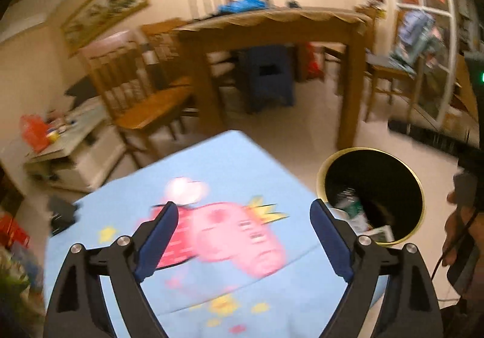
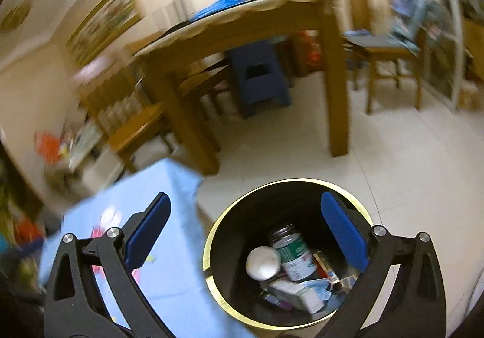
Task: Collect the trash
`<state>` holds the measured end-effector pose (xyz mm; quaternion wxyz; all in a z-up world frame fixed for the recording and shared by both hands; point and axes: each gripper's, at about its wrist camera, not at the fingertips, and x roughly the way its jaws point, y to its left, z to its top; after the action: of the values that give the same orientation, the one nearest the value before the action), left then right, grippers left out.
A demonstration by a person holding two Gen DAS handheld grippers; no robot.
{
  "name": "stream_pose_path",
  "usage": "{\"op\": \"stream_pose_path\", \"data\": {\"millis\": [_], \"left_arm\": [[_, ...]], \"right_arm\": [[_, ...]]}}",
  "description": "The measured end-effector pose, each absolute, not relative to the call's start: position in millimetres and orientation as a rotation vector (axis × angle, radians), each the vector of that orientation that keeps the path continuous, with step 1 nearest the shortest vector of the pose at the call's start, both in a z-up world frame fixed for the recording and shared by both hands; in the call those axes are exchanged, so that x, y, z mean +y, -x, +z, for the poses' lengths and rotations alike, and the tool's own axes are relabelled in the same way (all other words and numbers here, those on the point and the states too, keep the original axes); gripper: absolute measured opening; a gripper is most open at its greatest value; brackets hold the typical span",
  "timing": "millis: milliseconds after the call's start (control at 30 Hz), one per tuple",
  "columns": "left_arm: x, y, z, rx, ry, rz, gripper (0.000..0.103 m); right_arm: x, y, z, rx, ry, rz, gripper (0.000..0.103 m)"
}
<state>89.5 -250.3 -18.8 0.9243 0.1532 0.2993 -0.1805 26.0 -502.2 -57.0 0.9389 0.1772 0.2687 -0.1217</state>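
Your left claw (image 1: 243, 230) gapes wide and empty over the table (image 1: 230, 162), draped in soft light-blue cloth printed with a pink cartoon figure; your right claw (image 2: 245, 232) hangs equally spread above the round black bin (image 2: 211, 235) with its thin gold rim. Inside the bin at 6 o'clock lie a white ball (image 2: 262, 263), a green-labelled bottle (image 2: 295, 256) and crumpled cartons. Beyond, at 12 o'clock, a wooden dining table (image 2: 242, 26) and chairs stand on pale glossy floor tiles (image 2: 393, 150).
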Motion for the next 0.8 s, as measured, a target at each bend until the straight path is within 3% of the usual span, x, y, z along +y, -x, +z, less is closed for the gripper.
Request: {"op": "stream_pose_path", "data": {"millis": [100, 367, 800], "left_arm": [[-207, -84, -9, 0.597, -0.287, -0.281, 0.096], [-104, -70, -4, 0.603, -0.238, -0.069, 0.096], [-39, -29, 25, 0.545, -0.119, -0.039, 0.096]], "right_arm": [[-443, -37, -59, 0.583, -0.264, -0.173, 0.098], [-314, -30, -74, 0.668, -0.246, -0.035, 0.098], [-234, 4, 14, 0.555, -0.107, 0.073, 0.098]]}}
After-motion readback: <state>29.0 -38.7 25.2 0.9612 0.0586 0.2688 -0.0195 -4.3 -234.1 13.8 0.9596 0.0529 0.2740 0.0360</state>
